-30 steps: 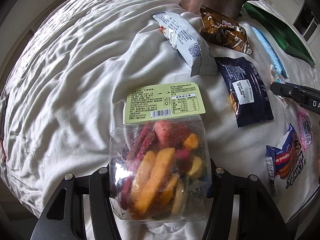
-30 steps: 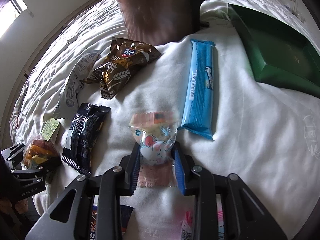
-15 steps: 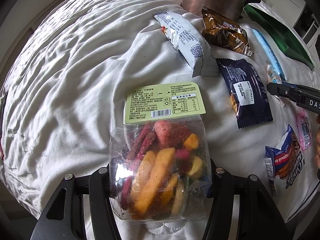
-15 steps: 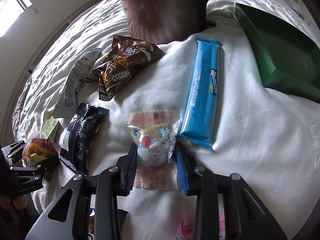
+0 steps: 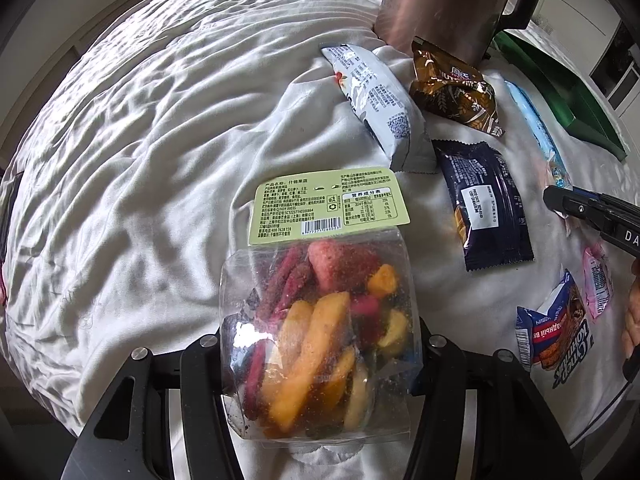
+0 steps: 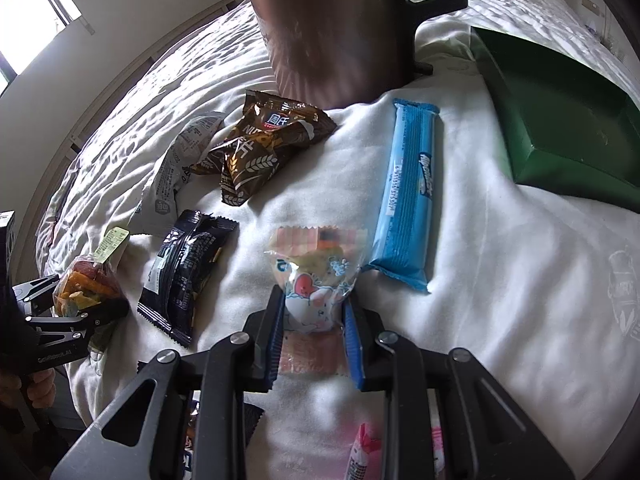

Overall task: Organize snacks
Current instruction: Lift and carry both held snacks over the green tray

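My left gripper (image 5: 320, 344) is shut on a clear bag of dried fruit chips (image 5: 320, 320) with a green label, held over the white bedsheet; it also shows in the right wrist view (image 6: 84, 284). My right gripper (image 6: 314, 316) is shut on a small clear candy packet (image 6: 316, 276) with pink ends and a cartoon print, lifted above the sheet. The right gripper's tip shows in the left wrist view (image 5: 576, 208).
On the sheet lie a long blue wafer pack (image 6: 412, 196), a brown snack bag (image 6: 260, 148), a dark blue bar (image 6: 184, 268), a grey-white pack (image 5: 380, 104) and a blue cookie pack (image 5: 556, 332). A green tray (image 6: 560, 120) sits right. A brown jug (image 6: 332, 28) stands behind.
My right gripper has lifted the candy packet off the sheet and moved it forward toward the jug. The left gripper holds the fruit bag almost still.
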